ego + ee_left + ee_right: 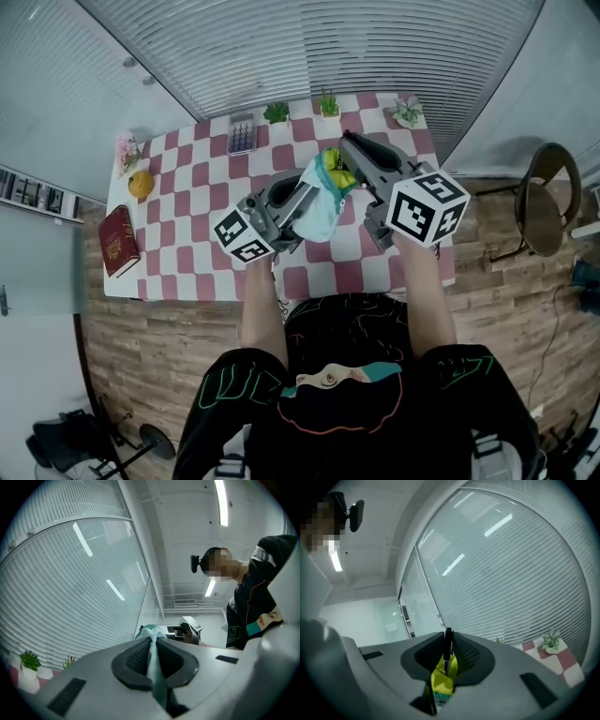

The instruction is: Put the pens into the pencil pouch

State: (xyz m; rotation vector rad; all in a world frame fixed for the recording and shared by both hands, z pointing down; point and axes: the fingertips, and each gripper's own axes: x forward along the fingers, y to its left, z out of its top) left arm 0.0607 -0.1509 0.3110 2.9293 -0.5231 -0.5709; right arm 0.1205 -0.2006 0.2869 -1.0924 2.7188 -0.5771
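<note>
Left claw (152, 660) pinches the pale teal fabric pouch (151, 632) tight; right claw (447, 657) grips a slim black pen (448, 641) (some yellow material (443, 676) too). Hold the mouth taut, feed it straight in.

We see a person in a black short-sleeved shirt (347, 412) with thin line drawings in green, orange and pink, and a teal patch at the chest. A small black camera (194, 563) sits on the head. The left gripper (153, 654) and the right gripper (449, 654) have grey shells and black ribbed pads (137, 657). Each carries a cube (427, 206) with black-and-white square markers.
</note>
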